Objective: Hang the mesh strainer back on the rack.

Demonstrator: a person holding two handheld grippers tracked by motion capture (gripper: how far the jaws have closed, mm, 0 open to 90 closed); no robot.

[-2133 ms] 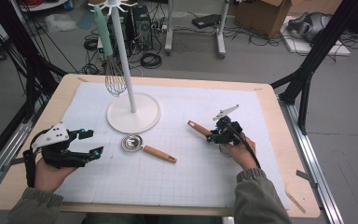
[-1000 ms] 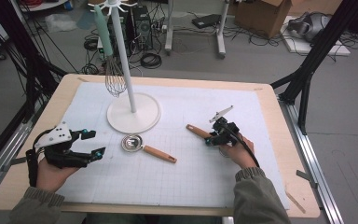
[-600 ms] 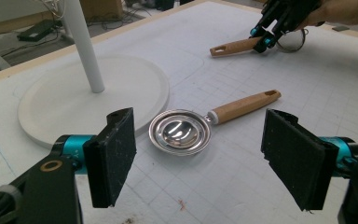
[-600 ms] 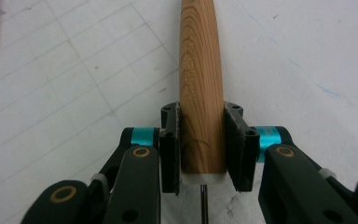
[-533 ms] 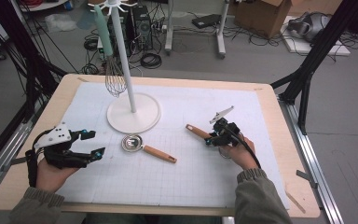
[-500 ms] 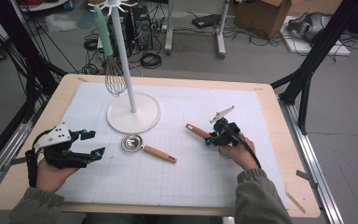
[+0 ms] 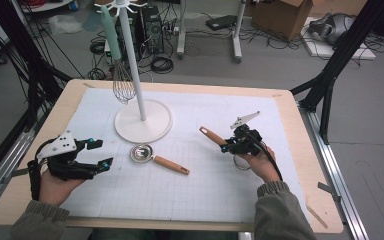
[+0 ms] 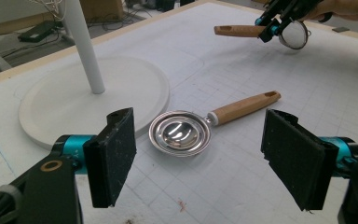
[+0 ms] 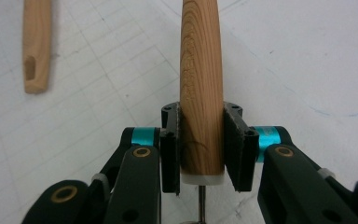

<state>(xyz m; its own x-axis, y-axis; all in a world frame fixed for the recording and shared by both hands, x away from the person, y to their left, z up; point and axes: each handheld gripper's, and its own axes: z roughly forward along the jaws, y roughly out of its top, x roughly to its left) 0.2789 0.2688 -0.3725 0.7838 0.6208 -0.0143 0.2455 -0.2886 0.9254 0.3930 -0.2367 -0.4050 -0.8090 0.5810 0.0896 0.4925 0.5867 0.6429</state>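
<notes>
I see the right gripper clenched on the wooden handle of a small round metal strainer; in the right gripper view both pads press flat on the handle just above its white collar, handle running straight out to 12 o'clock. In the high view that strainer sits right of table centre, handle pointing to 10 o'clock, mesh ring tucked under the hand at about 5 o'clock from the grip; the left gripper view puts it clear of the mat. Second utensil, a shiny steel round measuring spoon with a wooden handle, lies flat on the white gridded mat near centre, bowl at 10 o'clock, handle tip at 4 o'clock, just off the base rim of the white utensil stand with a round base. Left gripper is released: jaws wide apart, nothing between them, hovering at the mat's left edge, aimed at 3 o'clock toward the spoon bowl. A wire whisk with a mint-green handle hangs from the stand top, at 11 o'clock from the base.
</notes>
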